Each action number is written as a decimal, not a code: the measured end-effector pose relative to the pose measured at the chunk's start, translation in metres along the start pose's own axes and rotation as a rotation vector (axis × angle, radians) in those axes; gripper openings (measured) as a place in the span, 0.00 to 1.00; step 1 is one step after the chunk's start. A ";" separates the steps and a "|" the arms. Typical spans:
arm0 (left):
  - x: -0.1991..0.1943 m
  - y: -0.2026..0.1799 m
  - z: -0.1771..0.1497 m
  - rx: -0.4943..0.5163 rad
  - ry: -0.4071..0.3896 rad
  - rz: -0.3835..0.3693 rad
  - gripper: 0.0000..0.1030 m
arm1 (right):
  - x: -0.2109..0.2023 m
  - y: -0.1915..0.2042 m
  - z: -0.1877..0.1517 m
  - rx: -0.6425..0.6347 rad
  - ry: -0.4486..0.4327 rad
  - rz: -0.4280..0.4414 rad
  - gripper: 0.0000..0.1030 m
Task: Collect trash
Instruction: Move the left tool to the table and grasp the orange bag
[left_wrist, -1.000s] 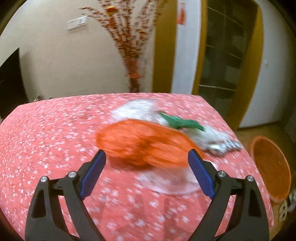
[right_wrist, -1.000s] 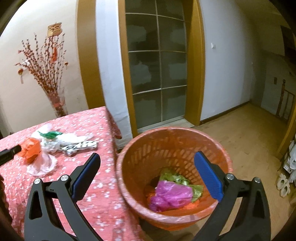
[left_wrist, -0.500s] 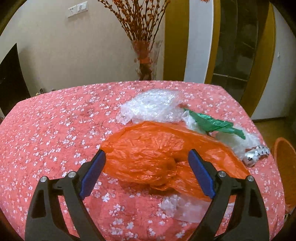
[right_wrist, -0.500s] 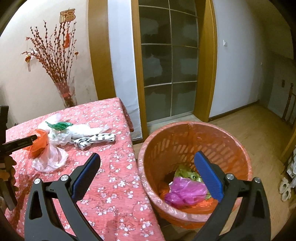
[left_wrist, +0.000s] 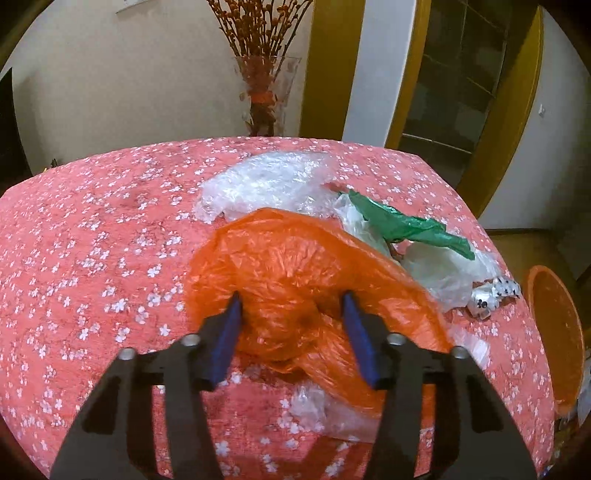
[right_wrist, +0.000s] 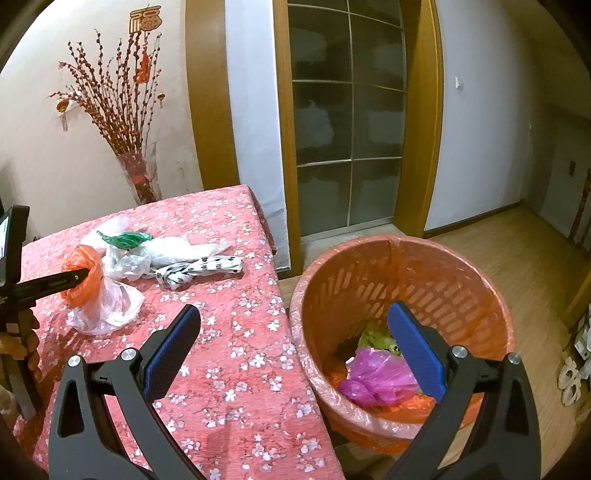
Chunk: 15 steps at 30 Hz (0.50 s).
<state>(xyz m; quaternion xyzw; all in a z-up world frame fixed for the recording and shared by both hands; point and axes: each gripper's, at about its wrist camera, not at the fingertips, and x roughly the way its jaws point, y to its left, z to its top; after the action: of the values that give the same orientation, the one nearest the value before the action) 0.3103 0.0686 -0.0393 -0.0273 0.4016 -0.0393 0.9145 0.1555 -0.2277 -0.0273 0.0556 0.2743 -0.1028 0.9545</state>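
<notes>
Left wrist view, nearest first: the left gripper has its blue pads pressed into the two sides of a crumpled orange bag, the jaws partly closed around a fold of it, though I cannot tell whether the grip is firm yet. Half a second ago the pads stood wide with the bag merely between them; they have since narrowed onto it and moved forward. The bag lies toward the table's right edge, its long axis running from the jaws off to the right, over a clear bag. Behind it sit a bubble-wrap heap, a green scrap, a white bag and a spotted wrapper at the right edge. The basket stands on the floor just off that edge, so the carry likely runs rightward. In the right wrist view the right gripper hangs open and empty above the table's near right corner and the basket's rim, nearer the basket than the left, which has drawn closer since.
</notes>
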 end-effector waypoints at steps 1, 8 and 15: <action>-0.001 0.001 -0.001 0.000 -0.005 -0.003 0.39 | 0.000 0.000 0.000 -0.001 -0.001 0.002 0.97; -0.020 0.012 -0.004 -0.007 -0.060 0.006 0.22 | -0.003 0.010 0.004 -0.015 -0.011 0.020 0.97; -0.054 0.039 -0.014 -0.036 -0.123 0.031 0.22 | 0.000 0.040 0.011 -0.063 -0.006 0.103 0.97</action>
<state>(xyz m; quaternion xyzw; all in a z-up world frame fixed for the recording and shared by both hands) 0.2657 0.1125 -0.0122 -0.0399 0.3459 -0.0158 0.9373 0.1697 -0.1901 -0.0162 0.0393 0.2711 -0.0450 0.9607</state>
